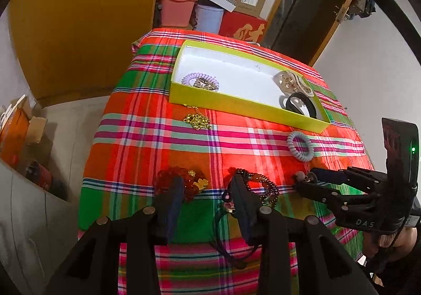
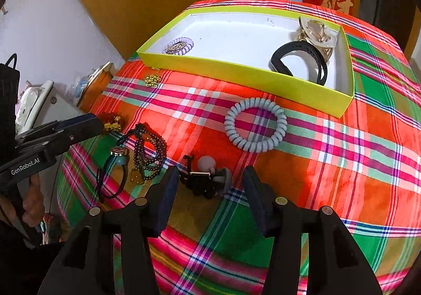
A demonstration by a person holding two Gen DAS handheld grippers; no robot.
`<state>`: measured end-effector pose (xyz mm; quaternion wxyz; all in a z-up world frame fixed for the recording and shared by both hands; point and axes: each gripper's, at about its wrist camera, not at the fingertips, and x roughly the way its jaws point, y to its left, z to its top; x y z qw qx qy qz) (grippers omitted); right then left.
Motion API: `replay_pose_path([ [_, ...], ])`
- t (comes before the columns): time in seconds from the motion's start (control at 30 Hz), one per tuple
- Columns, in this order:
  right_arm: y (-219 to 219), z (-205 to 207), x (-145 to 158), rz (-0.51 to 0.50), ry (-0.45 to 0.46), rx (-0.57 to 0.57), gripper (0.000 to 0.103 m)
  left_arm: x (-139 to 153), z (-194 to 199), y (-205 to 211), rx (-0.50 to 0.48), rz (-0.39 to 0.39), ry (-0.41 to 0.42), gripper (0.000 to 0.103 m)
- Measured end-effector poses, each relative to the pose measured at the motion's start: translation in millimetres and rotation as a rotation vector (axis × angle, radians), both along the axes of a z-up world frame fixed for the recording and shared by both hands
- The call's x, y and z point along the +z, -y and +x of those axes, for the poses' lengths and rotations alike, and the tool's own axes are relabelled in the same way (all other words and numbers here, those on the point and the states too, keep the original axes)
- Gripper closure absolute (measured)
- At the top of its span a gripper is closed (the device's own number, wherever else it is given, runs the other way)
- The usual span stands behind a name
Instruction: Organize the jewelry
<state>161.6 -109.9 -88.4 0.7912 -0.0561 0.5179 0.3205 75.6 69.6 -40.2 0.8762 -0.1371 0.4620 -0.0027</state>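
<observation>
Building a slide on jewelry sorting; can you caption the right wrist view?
Open right hand-held gripper straddles a black bead bracelet on plaid cloth, near the yellow box.

yellow box (image 2: 236, 76): open, on cloth | grey coil tie (image 2: 254, 124): flat, just before box

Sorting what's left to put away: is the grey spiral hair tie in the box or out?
Out. The grey spiral hair tie lies flat on the plaid cloth, just in front of the yellow box.
</observation>
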Motion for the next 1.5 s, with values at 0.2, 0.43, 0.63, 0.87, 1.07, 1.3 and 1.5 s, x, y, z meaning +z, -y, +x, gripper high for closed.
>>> replay_pose_path([
  [0.2, 3, 0, 1, -0.01, 0.018, -0.01, 0.078, 0, 5, 7, -0.022, -0.004, 0.003, 0.066],
  [0.43, 9, -1, 2, 0.0, 0.012, -0.022, 0.079, -7, 8, 3, 0.006, 0.027, -0.018, 0.065],
  [0.63, 14, 0, 1, 0.008, 0.004, -0.029, 0.079, -18, 10, -4, 0.053, 0.051, -0.039, 0.065],
  [0.87, 17, -3, 4, 0.007, 0.011, -0.038, 0.08, -20, 11, -5, 0.057, 0.053, -0.023, 0.076],
  [1.07, 23, -5, 9, 0.008, 0.019, -0.052, 0.088, -16, 7, -3, 0.054, 0.06, -0.005, 0.096],
  [1.3, 26, -8, 13, 0.012, 0.026, -0.057, 0.088, -9, 4, -3, 0.052, 0.063, 0.011, 0.103],
  [1.5, 30, -13, 20, 0.021, 0.041, -0.06, 0.088, 4, -2, 0, 0.047, 0.072, 0.049, 0.103],
])
